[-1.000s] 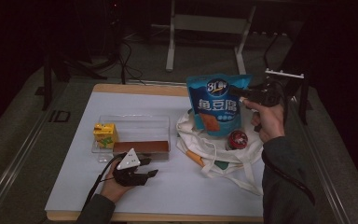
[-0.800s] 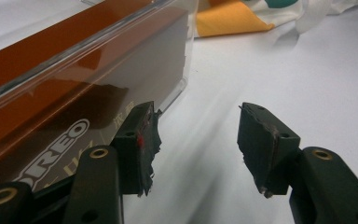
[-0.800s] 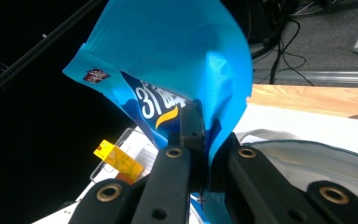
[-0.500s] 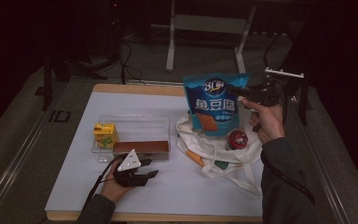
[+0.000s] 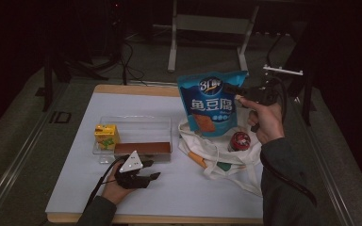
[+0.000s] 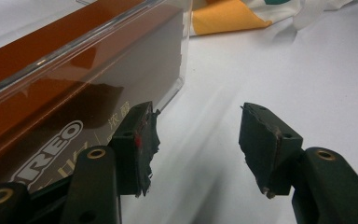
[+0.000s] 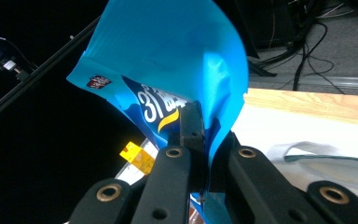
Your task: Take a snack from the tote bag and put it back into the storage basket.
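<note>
High view first: we see the right gripper (image 5: 239, 92) held up over the far right part of the table (image 5: 75, 188), its jaws clamped on the upper right edge of a blue snack bag (image 5: 212, 103), which hangs in the air above a cream tote bag (image 5: 217, 153) lying open on the white surface. A red round item (image 5: 240, 140) rests on the tote, just right of the blue bag's lower corner; we cannot tell what it is. An orange patch and a green patch show on the tote's cloth.

Left of the tote stands a clear plastic box (image 5: 136, 127). Inside it, along the near wall, lies a long brown packet (image 5: 142, 149), and at its left end stands a small yellow carton (image 5: 106, 135); the far half of the box holds nothing we can make out.

At the near side, our left gripper (image 5: 148, 175) rests on the table just in front of the clear box, held by a hand (image 5: 114, 188).

Left gripper view: its jaws stand well apart with nothing between them, and the brown packet (image 6: 51, 102) shows behind the box's clear wall, close to one jaw.

Right gripper view: the jaws are pressed together on a fold of the blue snack bag (image 7: 168, 70), with the yellow carton (image 7: 137, 156) far below.
</note>
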